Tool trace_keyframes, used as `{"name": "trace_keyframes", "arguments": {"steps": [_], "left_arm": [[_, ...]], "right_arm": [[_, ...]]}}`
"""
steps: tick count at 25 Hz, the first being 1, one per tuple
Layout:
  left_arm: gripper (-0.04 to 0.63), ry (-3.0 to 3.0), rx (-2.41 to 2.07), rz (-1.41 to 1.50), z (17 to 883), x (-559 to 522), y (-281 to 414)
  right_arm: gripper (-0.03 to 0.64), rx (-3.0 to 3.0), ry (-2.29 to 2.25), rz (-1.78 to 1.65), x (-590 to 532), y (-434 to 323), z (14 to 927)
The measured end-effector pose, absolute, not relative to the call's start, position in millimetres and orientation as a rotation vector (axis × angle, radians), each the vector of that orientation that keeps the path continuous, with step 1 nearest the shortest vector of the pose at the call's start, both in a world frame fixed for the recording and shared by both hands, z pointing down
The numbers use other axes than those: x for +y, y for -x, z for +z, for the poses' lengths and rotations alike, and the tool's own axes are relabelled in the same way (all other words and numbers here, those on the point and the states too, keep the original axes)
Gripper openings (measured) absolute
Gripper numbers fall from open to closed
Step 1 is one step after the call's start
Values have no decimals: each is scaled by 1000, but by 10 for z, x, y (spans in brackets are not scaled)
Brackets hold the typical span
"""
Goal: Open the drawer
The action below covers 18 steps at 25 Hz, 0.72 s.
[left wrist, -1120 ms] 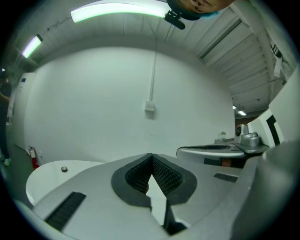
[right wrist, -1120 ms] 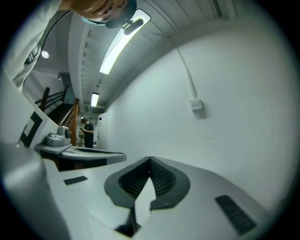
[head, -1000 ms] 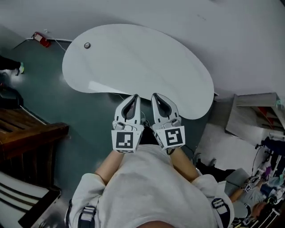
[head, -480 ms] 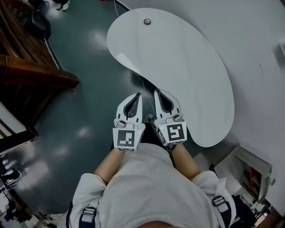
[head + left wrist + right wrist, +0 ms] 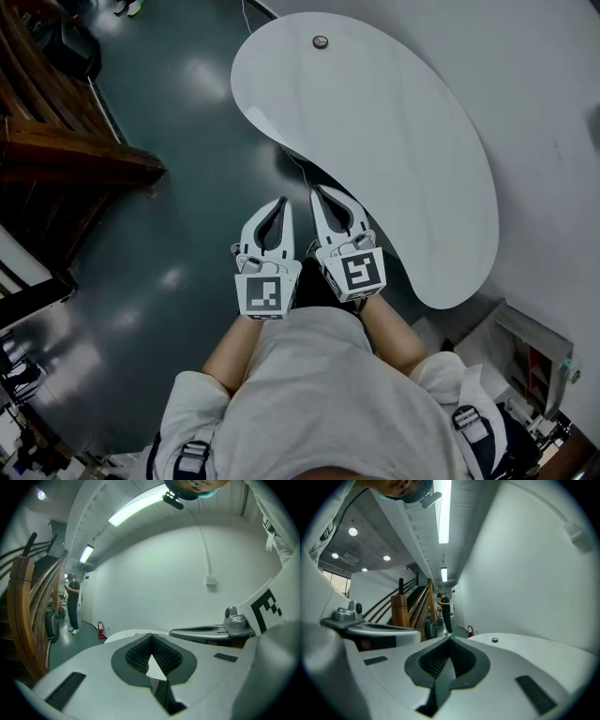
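- Left gripper [image 5: 281,201]: white two-jaw tool. Its jaws are pressed together at the tips with nothing between them. I read this in its own view, where the ribbed black pads [image 5: 161,654] meet at a point.
- Right gripper [image 5: 317,191]: matching white tool, just beside the left one. Its jaws are also closed tip to tip and empty, as its own view shows. Each gripper view catches the other gripper at its edge.
- White kidney-shaped table top [image 5: 403,141]: ahead of the tips. In the head view the right gripper overlaps its near edge.
- Small dark round disc [image 5: 321,41]: near the table's far end. I see it in the head and right gripper views, but not in the left gripper view.
- Glossy dark green floor [image 5: 178,197]: under the left gripper.
- Brown wooden stair railing [image 5: 66,155]: well to the left, in all three views.
- Red fire extinguisher [image 5: 100,630]: at the foot of the wall.
- Standing person in dark clothes [image 5: 73,606]: by the extinguisher. Only the gripper views show these two.
- Long ceiling strip light [image 5: 443,508]: in the gripper views alone.
- White open-fronted cabinet [image 5: 530,352]: lower right, in the head view only.
- Drawer: I cannot make one out in any view.
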<state>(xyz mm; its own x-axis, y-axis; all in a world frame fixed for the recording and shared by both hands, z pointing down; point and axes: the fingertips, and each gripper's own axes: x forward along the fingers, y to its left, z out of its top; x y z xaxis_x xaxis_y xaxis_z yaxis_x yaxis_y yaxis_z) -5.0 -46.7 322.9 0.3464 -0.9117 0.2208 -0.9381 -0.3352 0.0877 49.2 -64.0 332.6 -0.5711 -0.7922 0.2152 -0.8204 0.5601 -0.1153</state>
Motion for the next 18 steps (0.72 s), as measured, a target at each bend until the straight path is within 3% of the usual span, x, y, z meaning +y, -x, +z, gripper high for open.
{"name": "trace_keyframes", "arguments": {"steps": [18], "left_arm": [[5,-2456,-1517,264,3848,-1043,1592]], "right_arm": [[11,-2467,-1549,456,-1108,967,4328]]}}
